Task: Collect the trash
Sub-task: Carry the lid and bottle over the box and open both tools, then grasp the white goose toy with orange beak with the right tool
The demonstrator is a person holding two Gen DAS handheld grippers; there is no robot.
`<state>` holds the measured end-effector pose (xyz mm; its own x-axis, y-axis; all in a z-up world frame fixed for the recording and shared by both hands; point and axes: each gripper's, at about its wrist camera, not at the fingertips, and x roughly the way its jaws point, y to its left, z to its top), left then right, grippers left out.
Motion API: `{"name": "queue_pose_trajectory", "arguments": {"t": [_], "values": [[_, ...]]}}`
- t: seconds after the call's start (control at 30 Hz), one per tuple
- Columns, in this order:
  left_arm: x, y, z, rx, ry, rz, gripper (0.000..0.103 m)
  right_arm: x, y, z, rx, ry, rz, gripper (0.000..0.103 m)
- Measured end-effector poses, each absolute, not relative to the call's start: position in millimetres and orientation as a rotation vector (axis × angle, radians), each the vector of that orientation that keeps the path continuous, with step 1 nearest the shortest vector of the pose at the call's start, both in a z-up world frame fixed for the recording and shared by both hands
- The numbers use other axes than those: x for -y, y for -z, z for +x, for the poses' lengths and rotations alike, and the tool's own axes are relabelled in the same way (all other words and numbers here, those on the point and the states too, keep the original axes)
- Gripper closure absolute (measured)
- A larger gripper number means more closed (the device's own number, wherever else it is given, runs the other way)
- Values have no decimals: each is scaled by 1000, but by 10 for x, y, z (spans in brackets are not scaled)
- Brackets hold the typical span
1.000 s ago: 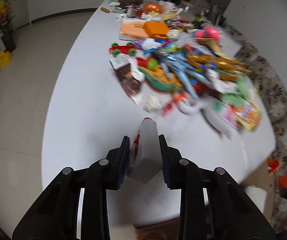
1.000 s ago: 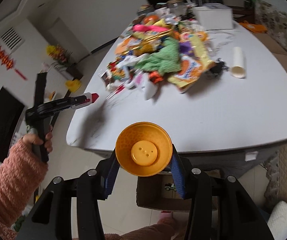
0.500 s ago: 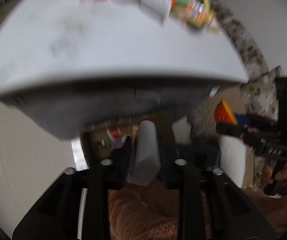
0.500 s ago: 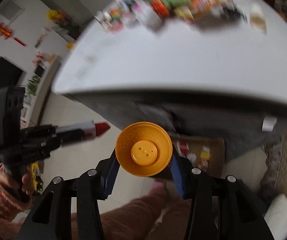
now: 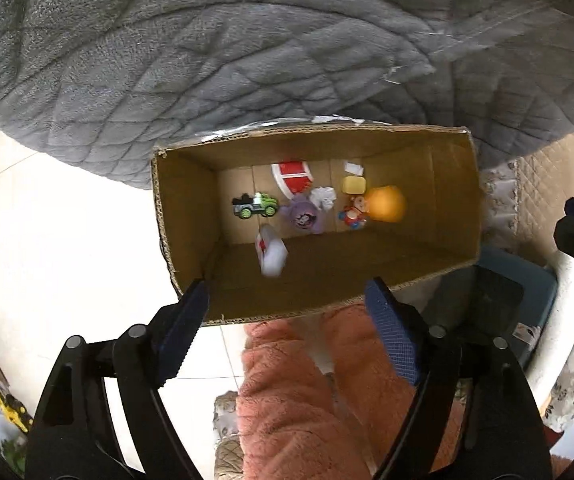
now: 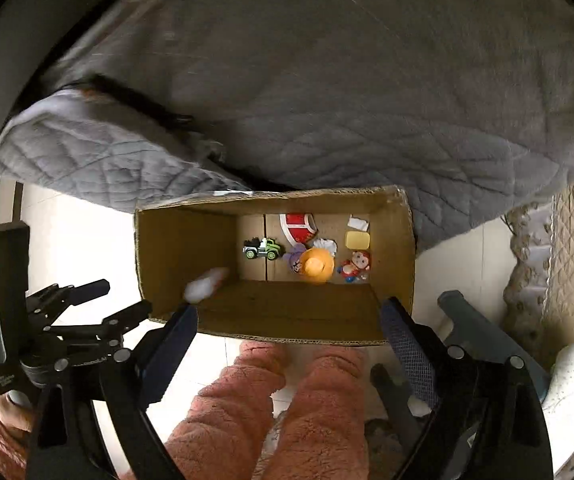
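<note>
Jaws just sprang wide on both my left gripper and right gripper; white carton and orange cup blur inside the cardboard box.

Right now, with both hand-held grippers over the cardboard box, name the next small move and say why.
Probably lift both away and go back for more. The left hand-held gripper and right hand-held gripper have just been opening and hold nothing. The white carton and orange cup show blurred inside the cardboard box, seemingly just dropped, so nothing is left to release here.
</note>
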<state>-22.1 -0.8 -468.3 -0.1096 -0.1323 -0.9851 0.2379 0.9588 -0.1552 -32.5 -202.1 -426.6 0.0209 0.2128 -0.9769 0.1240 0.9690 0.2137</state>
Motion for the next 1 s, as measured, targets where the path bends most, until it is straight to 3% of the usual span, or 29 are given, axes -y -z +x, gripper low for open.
{"name": "queue_pose_trajectory", "arguments": {"t": [0.33,0.63,0.67,0.73,1.0], "values": [[-88,4276,-173,-1608,289,114,24,2120,3867,-339,-1523,-72,329,9],[-259,3322,-340,-1488,318,57,24,1803,2454,-218,-1286,-300,310,9],[-284,3223,-374,-1474,321,54,18,1729,2234,-157,-1232,-332,294,8],[-318,3072,-418,-1449,325,50,16,1615,1937,3,-1154,-358,263,7],[-531,2660,-431,-1354,285,37,16,1504,1499,921,-1040,-339,310,7]]}}
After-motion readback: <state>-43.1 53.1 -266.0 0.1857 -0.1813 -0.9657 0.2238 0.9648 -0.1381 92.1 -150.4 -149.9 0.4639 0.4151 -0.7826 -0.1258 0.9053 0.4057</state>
